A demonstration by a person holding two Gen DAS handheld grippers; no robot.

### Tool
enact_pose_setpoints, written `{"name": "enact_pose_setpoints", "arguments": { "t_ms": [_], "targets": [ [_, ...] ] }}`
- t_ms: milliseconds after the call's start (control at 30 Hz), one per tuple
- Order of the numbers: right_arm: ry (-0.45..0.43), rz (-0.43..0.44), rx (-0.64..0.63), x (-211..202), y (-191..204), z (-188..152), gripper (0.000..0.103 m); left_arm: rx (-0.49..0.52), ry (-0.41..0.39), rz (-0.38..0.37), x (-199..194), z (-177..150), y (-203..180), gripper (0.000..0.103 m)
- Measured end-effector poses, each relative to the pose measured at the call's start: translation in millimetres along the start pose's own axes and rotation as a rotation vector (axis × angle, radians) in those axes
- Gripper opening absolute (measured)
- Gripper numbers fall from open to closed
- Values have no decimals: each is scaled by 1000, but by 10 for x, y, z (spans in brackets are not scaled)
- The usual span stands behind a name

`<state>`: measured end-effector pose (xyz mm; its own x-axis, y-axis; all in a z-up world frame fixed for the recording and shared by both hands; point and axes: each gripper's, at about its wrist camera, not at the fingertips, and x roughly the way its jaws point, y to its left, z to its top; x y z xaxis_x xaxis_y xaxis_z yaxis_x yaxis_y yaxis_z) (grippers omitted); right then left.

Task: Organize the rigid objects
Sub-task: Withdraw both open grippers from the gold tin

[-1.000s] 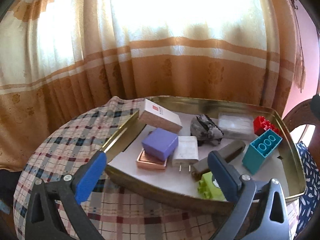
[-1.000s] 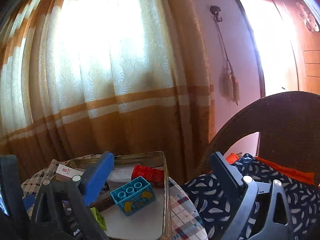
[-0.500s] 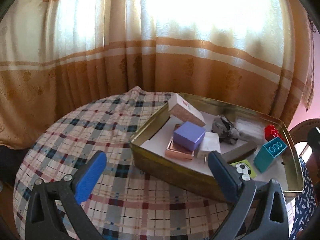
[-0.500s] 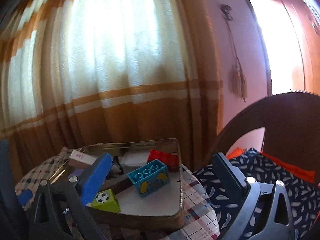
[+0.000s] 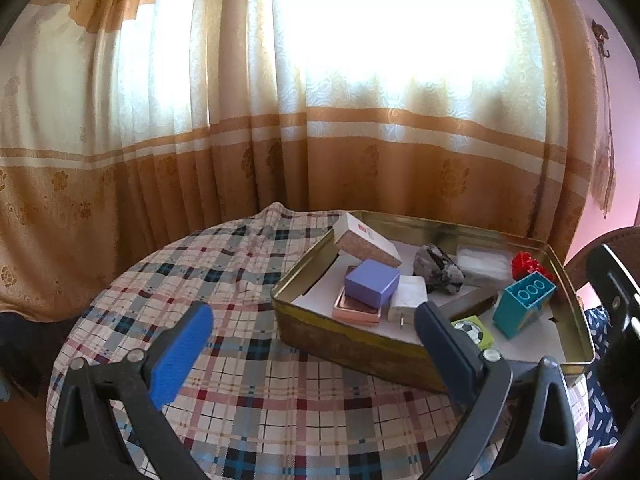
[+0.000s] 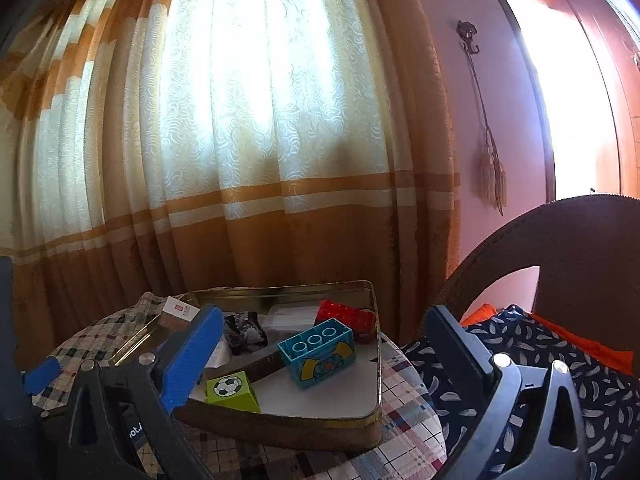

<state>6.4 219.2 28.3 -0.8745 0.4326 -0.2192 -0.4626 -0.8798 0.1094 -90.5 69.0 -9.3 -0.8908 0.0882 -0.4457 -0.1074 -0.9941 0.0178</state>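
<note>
A gold metal tin (image 5: 360, 350) (image 6: 280, 426) sits on the checked tablecloth, holding several rigid objects. Inside lie a purple box (image 5: 372, 283) on a pink case, a white charger (image 5: 408, 299), a cork-sided white box (image 5: 366, 239) leaning on the rim, a dark rock (image 5: 438, 269), a teal brick (image 5: 522, 303) (image 6: 318, 350), a red brick (image 5: 528, 265) (image 6: 348, 316) and a green football cube (image 5: 474, 330) (image 6: 232, 391). My left gripper (image 5: 314, 344) hovers open in front of the tin, holding nothing. My right gripper (image 6: 322, 354) stands open and empty at the tin's right end.
The round table's checked cloth (image 5: 200, 280) spreads left of the tin. Orange and cream curtains (image 5: 280, 140) hang behind. A dark wicker chair (image 6: 560, 248) with a feather-print cushion (image 6: 520, 360) stands right of the table.
The left gripper has pulled back and swung left, away from above the tin, so more tablecloth shows. The right gripper shifted slightly. Both stay open.
</note>
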Motion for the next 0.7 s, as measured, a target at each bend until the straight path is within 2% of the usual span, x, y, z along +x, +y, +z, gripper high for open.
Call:
{"name": "enact_pose_setpoints", "arguments": {
  "t_ms": [267,700],
  "targets": [
    [-14,10,18,-45,-36,-6,102,31,-35,13,-108,-10,-47,103],
    [-30,23,44,-93,-96,-4,102,51,-24,11,-126,-15,-97,103]
  ]
}}
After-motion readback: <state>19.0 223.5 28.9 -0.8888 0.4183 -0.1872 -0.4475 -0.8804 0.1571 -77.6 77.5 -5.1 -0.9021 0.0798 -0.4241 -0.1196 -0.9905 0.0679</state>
